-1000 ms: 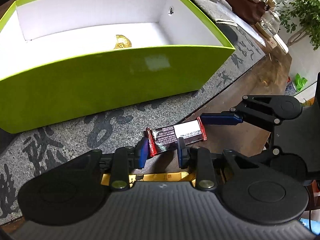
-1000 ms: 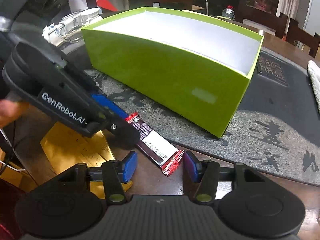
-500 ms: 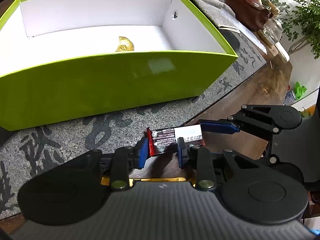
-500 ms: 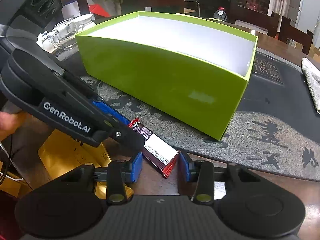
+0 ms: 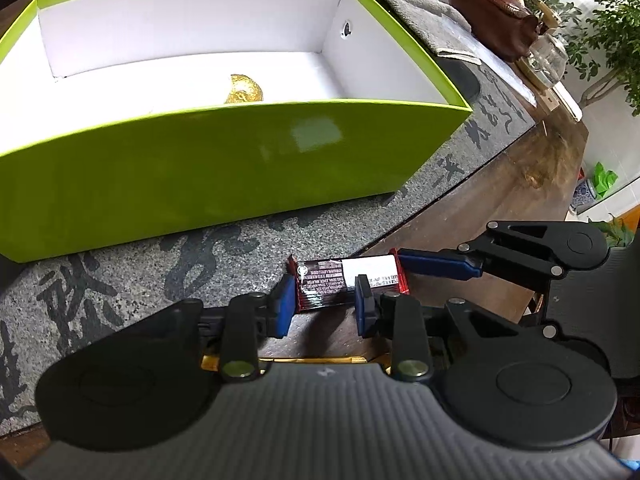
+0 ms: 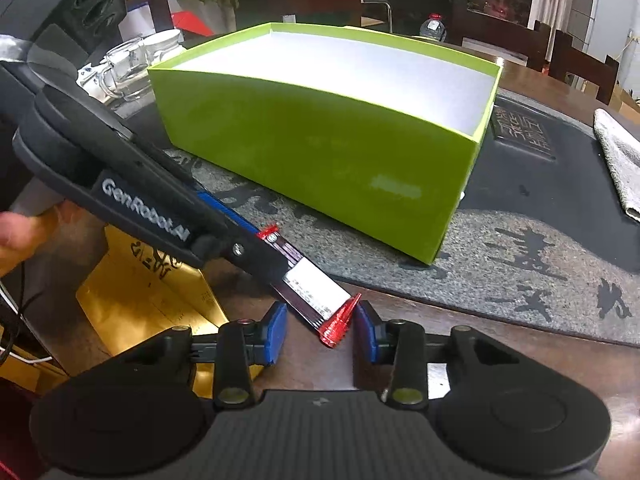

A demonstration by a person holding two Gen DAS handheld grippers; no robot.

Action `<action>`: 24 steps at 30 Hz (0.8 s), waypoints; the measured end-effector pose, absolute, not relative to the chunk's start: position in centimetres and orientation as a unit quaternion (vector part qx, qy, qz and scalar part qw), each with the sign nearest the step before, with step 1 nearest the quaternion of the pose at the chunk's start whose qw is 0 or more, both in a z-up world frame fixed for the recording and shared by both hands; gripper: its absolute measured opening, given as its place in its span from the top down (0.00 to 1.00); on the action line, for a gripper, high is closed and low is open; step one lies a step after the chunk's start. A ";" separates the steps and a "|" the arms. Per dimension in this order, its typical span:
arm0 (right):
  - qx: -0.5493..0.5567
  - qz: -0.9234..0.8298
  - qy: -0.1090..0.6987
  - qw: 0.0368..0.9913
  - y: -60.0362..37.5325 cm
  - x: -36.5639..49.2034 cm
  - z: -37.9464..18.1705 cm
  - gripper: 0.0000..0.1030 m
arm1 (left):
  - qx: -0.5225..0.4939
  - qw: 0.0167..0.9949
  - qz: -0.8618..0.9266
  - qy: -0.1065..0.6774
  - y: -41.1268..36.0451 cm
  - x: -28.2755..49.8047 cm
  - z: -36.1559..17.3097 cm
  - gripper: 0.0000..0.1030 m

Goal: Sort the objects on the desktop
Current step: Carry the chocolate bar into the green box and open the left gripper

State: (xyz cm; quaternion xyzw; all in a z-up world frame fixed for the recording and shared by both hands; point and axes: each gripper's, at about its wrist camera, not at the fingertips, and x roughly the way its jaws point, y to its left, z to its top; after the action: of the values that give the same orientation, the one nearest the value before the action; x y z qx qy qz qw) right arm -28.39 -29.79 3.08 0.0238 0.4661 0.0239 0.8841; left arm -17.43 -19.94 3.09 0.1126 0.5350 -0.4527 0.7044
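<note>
A dark candy bar (image 5: 344,280) with red crimped ends and a white label is held between both grippers, just above the table edge. My left gripper (image 5: 324,304) is shut on its left half. My right gripper (image 6: 322,326) is closed around its red end (image 6: 338,322), with the blue pads (image 6: 276,330) close at either side. The right gripper's blue finger (image 5: 440,266) also shows in the left wrist view. A lime-green box (image 5: 224,160) with a white inside stands behind, holding a gold foil ball (image 5: 243,90).
A grey mat with black calligraphy (image 5: 120,280) lies under the box. A gold packet (image 6: 144,284) lies on the wooden table below the left gripper. A grey towel (image 5: 416,12), a brown pouch (image 5: 492,12) and glassware (image 6: 128,68) stand farther off.
The right gripper has narrowed around the bar's red end and come closer. The bar has risen slightly and levelled. The left gripper keeps its hold.
</note>
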 end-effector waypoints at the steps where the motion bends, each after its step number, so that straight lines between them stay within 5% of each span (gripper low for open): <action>1: 0.026 0.022 0.465 0.885 -29.8 -28.4 3.1 0.65 | 0.109 0.704 -0.453 0.536 -19.9 -17.4 3.1 0.70; 24: 0.028 0.016 0.423 0.905 -29.2 -29.2 6.1 0.67 | 0.059 0.716 -0.476 0.507 -17.6 -17.9 8.5 0.64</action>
State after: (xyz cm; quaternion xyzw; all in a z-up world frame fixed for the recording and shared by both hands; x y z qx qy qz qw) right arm -29.23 -29.21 6.06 0.0277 0.4232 0.0160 0.9054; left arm -17.89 -17.58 8.51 0.0594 0.5070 -0.4760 0.7161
